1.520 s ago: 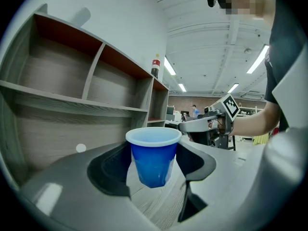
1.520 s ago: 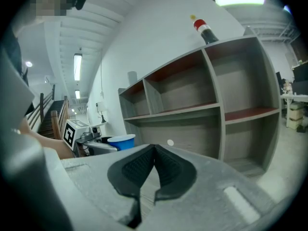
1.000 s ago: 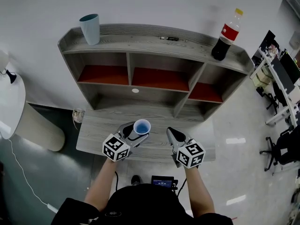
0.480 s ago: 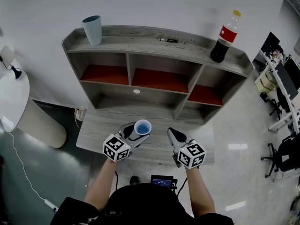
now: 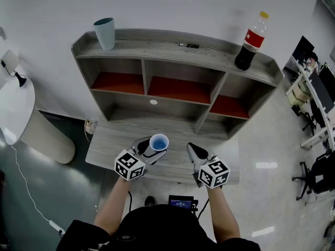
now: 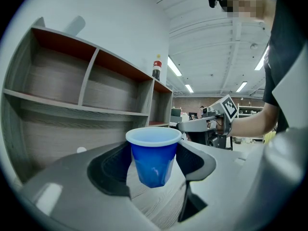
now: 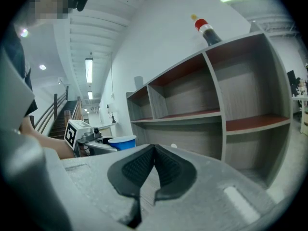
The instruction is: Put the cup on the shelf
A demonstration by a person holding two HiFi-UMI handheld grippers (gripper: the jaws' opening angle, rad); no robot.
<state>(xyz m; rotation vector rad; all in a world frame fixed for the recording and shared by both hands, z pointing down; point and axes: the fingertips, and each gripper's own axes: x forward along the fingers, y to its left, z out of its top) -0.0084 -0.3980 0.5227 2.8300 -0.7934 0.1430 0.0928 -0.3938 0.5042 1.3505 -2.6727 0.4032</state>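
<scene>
Head view with both gripper views. The left gripper [image 5: 153,148] is closed on the blue cup [image 6: 153,160], one jaw pressing each side of its wall just under the white rim; the cup stands upright, mouth up, and its base appears to be clear of the wood below. It is held over the lower board [image 5: 104,149] of the grey shelf unit [image 5: 172,50], toward the front edge and left of the board's middle. The right gripper [image 7: 154,154] is level beside the left one over the same front edge, its jaws drawn together with nothing between them. On the top board, a teal cup [image 5: 105,33] stands at the left corner, a cola bottle [image 5: 250,42] with a red label near the right corner, and a small dark object [image 5: 189,44] lies between them along the back edge. The three red-floored compartments hold nothing.
</scene>
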